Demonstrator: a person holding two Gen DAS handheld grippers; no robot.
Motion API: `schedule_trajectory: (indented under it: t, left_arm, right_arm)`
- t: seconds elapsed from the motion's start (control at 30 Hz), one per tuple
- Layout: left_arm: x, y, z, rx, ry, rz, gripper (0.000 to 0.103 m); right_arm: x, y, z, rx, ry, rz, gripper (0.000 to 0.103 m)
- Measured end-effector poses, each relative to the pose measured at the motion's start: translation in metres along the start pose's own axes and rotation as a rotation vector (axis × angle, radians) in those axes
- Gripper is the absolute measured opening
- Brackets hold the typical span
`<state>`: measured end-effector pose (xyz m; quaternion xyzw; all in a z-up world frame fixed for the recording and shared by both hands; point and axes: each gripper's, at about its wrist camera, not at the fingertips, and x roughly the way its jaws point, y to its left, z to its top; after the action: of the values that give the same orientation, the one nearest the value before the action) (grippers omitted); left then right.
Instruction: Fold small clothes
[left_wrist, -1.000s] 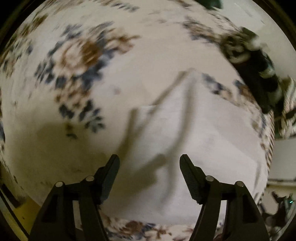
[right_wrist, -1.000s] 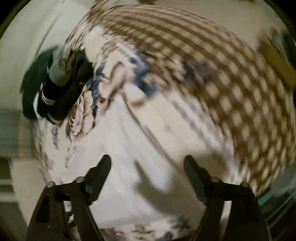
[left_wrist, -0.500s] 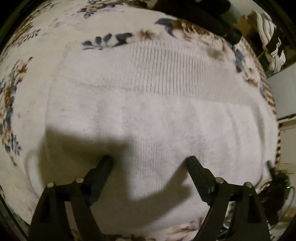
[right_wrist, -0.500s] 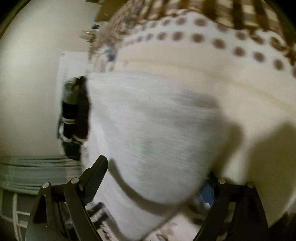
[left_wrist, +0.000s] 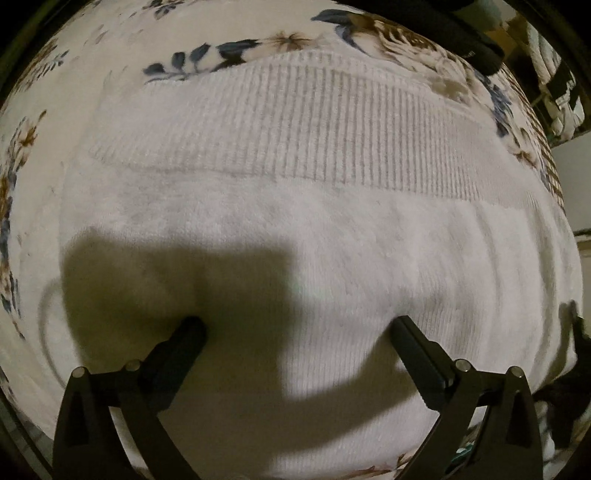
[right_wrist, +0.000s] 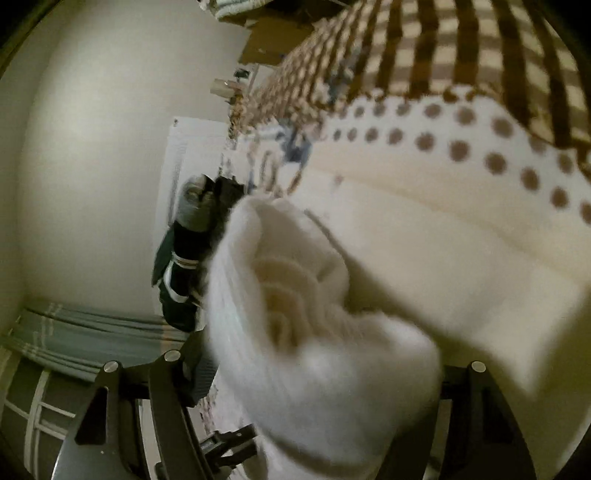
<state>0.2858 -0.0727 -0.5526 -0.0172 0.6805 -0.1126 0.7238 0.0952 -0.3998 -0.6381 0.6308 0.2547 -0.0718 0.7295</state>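
White sock (left_wrist: 332, 258) | left tongs (left_wrist: 295, 328) spread wide, tips touching it

Home bedroom: floral blanket (left_wrist: 291, 40), checked bedding (right_wrist: 461, 48), piled clothes (right_wrist: 184, 258).

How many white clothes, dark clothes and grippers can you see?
White knitted garment: 1 (both cameras seem to show the same one)
Dark clothes pile: 1 (too bunched to count pieces)
Grippers: 2, the left gripper and the right gripper
Total: 4
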Motion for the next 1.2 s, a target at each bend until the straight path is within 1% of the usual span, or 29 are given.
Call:
schedule_trajectory:
  t: [0.07, 0.13, 0.17, 0.2, 0.23, 0.27, 0.33, 0.4, 0.47, 0.57, 0.6, 0.67, 0.7, 0.77, 0.83, 0.87, 0.9, 0.93, 0.97, 1.07, 1.1, 1.17, 1.2]
  left_arm:
    - [0.002, 0.0, 0.0, -0.008, -0.006, 0.007, 0.103]
    - [0.002, 0.0, -0.001, 0.005, -0.024, 0.025, 0.103]
    - [0.002, -0.001, -0.002, 0.007, -0.03, 0.031, 0.103]
    - [0.003, -0.002, -0.003, 0.006, -0.028, 0.037, 0.103]
    - [0.002, -0.005, -0.004, 0.008, -0.025, 0.039, 0.103]
    - [0.002, -0.007, -0.004, 0.009, -0.021, 0.039, 0.103]
    - [-0.006, -0.007, -0.005, 0.0, -0.021, 0.021, 0.103]
    - [-0.018, 0.0, -0.007, -0.029, -0.039, -0.013, 0.103]
    - [-0.033, 0.007, -0.009, -0.056, -0.064, -0.017, 0.103]
    - [-0.066, 0.032, -0.017, -0.111, -0.12, -0.019, 0.103]
    - [-0.08, 0.047, -0.021, -0.145, -0.139, -0.015, 0.103]
    - [-0.095, 0.076, -0.027, -0.199, -0.162, -0.003, 0.103]
    - [-0.103, 0.093, -0.033, -0.231, -0.172, 0.007, 0.103]
    - [-0.12, 0.131, -0.049, -0.307, -0.18, 0.027, 0.103]
    - [-0.129, 0.17, -0.069, -0.392, -0.178, 0.042, 0.103]
    - [-0.132, 0.186, -0.077, -0.425, -0.175, 0.055, 0.103]
    - [-0.133, 0.205, -0.089, -0.466, -0.17, 0.075, 0.103]
    - [-0.13, 0.211, -0.095, -0.489, -0.167, 0.089, 0.103]
    - [-0.129, 0.224, -0.105, -0.52, -0.158, 0.106, 0.103]
    - [-0.127, 0.256, -0.131, -0.608, -0.15, 0.109, 0.103]
    - [-0.124, 0.261, -0.137, -0.623, -0.147, 0.112, 0.103]
    - [-0.121, 0.268, -0.144, -0.642, -0.145, 0.109, 0.103]
    - [-0.118, 0.271, -0.149, -0.653, -0.144, 0.106, 0.103]
  right_arm:
    - [0.007, -0.013, 0.01, 0.05, 0.012, 0.033, 0.074]
    - [0.011, -0.01, 0.013, 0.044, 0.005, 0.027, 0.073]
    - [0.009, -0.006, 0.013, 0.03, -0.002, 0.015, 0.062]
    - [0.008, 0.0, 0.013, 0.017, -0.006, -0.008, 0.047]
    - [0.006, 0.004, 0.012, 0.018, -0.015, -0.032, 0.04]
    - [0.001, 0.008, 0.012, 0.02, -0.031, -0.043, 0.038]
    - [-0.006, 0.019, 0.012, 0.017, -0.046, -0.064, 0.036]
    - [-0.011, 0.039, 0.008, -0.019, -0.056, -0.087, 0.035]
    - [-0.018, 0.069, -0.002, -0.095, -0.054, -0.111, 0.034]
    - [-0.016, 0.117, -0.024, -0.243, -0.032, -0.15, 0.034]
    - [-0.008, 0.141, -0.037, -0.329, -0.016, -0.172, 0.034]
    - [0.01, 0.173, -0.061, -0.458, 0.017, -0.203, 0.034]
    - [0.024, 0.189, -0.079, -0.532, 0.045, -0.221, 0.034]
    - [0.061, 0.221, -0.126, -0.728, 0.115, -0.26, 0.034]
    - [0.086, 0.236, -0.179, -0.905, 0.188, -0.283, 0.034]
    - [0.104, 0.241, -0.214, -1.023, 0.236, -0.297, 0.034]
    - [0.118, 0.242, -0.247, -1.118, 0.285, -0.304, 0.033]
    - [0.125, 0.24, -0.273, -1.192, 0.326, -0.314, 0.033]
    - [0.135, 0.235, -0.307, -1.296, 0.371, -0.327, 0.032]
    - [0.135, 0.213, -0.378, -1.503, 0.443, -0.352, 0.032]
    - [0.135, 0.206, -0.393, -1.554, 0.451, -0.368, 0.032]
    - [0.137, 0.198, -0.409, -1.584, 0.47, -0.39, 0.033]
    - [0.14, 0.196, -0.414, -1.587, 0.48, -0.41, 0.038]
